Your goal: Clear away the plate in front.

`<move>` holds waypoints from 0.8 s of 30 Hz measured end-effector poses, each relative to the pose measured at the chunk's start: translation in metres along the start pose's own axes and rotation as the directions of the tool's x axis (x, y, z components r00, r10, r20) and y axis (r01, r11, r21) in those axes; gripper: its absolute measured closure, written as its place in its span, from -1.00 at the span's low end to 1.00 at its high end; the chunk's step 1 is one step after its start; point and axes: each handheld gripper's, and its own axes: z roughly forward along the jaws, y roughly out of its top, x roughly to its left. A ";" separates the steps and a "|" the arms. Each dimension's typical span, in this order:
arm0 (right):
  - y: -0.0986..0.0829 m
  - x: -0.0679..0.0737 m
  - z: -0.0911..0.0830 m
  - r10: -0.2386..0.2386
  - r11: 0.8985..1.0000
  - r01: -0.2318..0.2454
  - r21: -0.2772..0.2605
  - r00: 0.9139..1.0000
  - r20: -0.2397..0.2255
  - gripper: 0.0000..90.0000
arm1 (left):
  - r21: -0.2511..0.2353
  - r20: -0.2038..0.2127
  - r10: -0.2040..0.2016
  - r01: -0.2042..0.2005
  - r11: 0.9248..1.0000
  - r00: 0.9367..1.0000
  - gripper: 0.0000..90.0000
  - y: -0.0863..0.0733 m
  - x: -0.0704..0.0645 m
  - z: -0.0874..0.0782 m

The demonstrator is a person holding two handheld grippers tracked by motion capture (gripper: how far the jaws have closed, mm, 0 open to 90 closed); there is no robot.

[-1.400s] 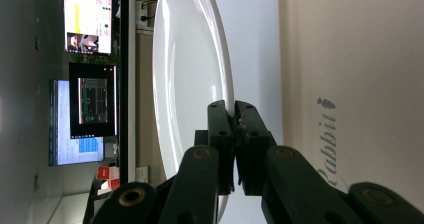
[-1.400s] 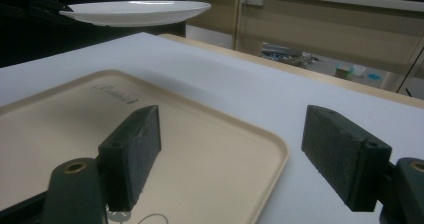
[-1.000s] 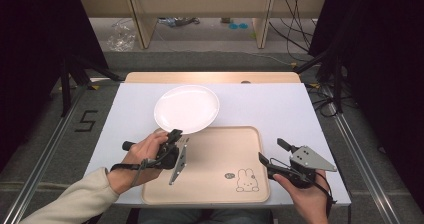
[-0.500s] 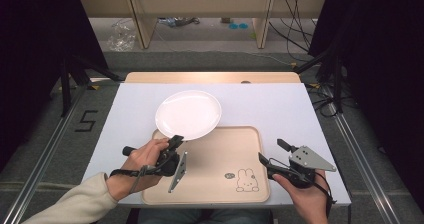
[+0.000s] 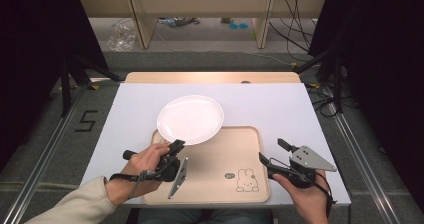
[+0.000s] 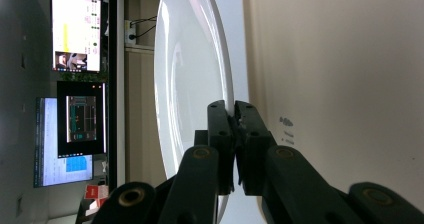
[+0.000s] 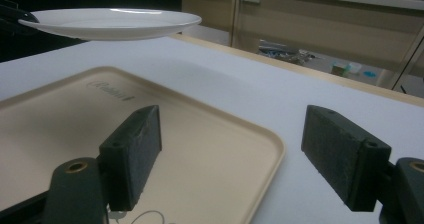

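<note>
Your left claw [image 5: 176, 146] was clamped on the white plate's [image 5: 190, 119] near rim, holding it above the tray's [image 5: 240, 149] far-left corner. Right claw [image 5: 272, 154] sat open and empty; setting the plate down remained.

"5" on the floor [image 5: 86, 120]

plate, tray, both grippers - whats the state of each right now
plate: lifted clear of the table, held by its rim, roughly level, nothing on it
tray: flat on the table, nothing on it, rabbit print facing up
left gripper: shut on the plate's near rim
right gripper: open, holding nothing, at the tray's right edge
table: white top, carries the tray
</note>
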 end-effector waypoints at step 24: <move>0.000 -0.001 0.000 0.003 1.000 -0.003 -0.001 1.000 0.007 -0.45 | -0.051 0.037 0.020 -0.018 0.999 0.999 0.92 0.013 -0.014 -0.013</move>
